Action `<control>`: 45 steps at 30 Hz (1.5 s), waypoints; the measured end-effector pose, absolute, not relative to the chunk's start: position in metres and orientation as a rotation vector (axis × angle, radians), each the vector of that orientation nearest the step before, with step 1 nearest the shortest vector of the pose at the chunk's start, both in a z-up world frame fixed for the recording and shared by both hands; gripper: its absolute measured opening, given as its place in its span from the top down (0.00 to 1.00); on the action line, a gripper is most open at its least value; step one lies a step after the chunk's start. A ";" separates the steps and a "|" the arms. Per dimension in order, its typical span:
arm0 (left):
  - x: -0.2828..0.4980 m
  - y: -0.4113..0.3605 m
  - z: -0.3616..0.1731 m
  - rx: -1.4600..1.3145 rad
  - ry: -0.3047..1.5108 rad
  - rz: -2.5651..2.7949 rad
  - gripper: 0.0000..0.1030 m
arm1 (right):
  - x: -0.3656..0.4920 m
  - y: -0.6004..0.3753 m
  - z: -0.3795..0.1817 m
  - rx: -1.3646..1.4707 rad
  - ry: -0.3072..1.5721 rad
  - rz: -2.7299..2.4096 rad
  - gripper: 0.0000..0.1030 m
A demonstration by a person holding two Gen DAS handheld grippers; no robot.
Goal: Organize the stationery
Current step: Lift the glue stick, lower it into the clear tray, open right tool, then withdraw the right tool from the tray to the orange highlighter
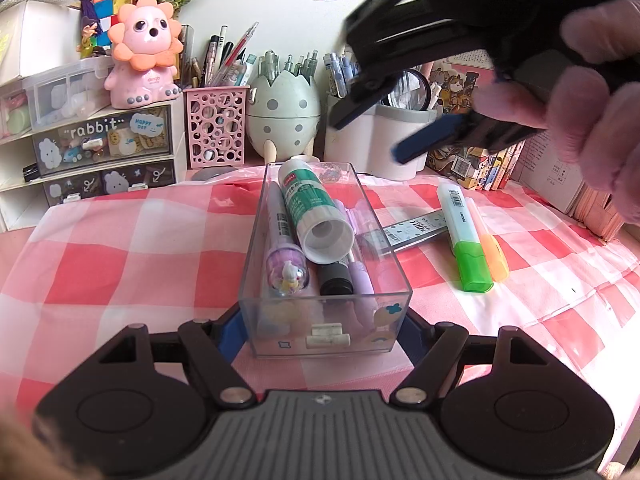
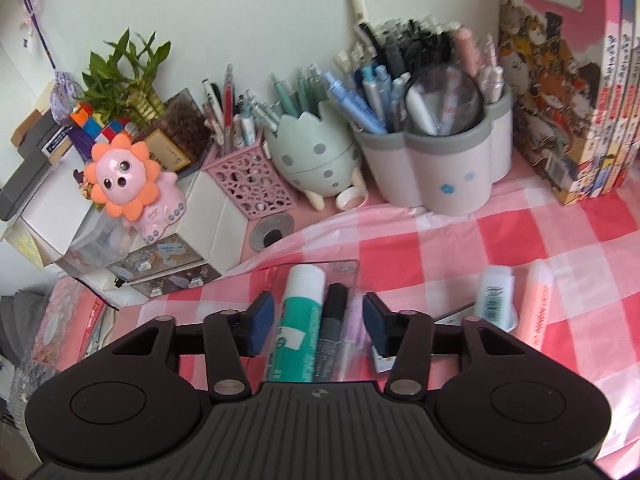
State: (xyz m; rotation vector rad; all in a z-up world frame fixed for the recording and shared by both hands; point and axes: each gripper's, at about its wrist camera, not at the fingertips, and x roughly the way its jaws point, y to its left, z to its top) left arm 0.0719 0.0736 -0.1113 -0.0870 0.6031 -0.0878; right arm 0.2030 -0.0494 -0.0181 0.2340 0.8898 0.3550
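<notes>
A clear plastic box (image 1: 280, 332) stands on the pink checked cloth, and my left gripper (image 1: 322, 338) is shut on its near end with one blue pad on each side wall. A green-and-white glue stick (image 1: 308, 204), a purple charm pen (image 1: 280, 256), a black marker (image 1: 335, 278) and a lilac pen (image 1: 362, 280) lie inside. My right gripper (image 2: 319, 326) hovers open above the box (image 2: 348, 268), over the glue stick (image 2: 298, 320) and touching nothing. To the right of the box a green highlighter (image 1: 464, 236), an orange highlighter (image 1: 494, 256) and a flat refill case (image 1: 412, 228) lie on the cloth.
Along the back wall stand a pink lattice pen holder (image 1: 216, 124), an egg-shaped holder (image 1: 284, 116) and a white-grey pen cup (image 1: 384, 140). Small drawers (image 1: 104, 148) with a lion toy (image 1: 140, 52) are at the left, books (image 1: 480, 168) at the right.
</notes>
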 end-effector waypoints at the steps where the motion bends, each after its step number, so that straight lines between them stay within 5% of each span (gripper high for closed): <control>1: 0.072 0.074 -0.111 -0.087 0.603 -0.088 0.52 | 0.202 -0.054 -0.017 0.233 0.883 0.344 0.46; 24: 0.072 0.074 -0.111 -0.085 0.604 -0.088 0.52 | 0.186 -0.139 -0.046 0.229 0.857 0.136 0.28; 45: 0.072 0.073 -0.111 -0.085 0.604 -0.088 0.52 | 0.173 -0.133 -0.074 -0.075 0.859 0.127 0.27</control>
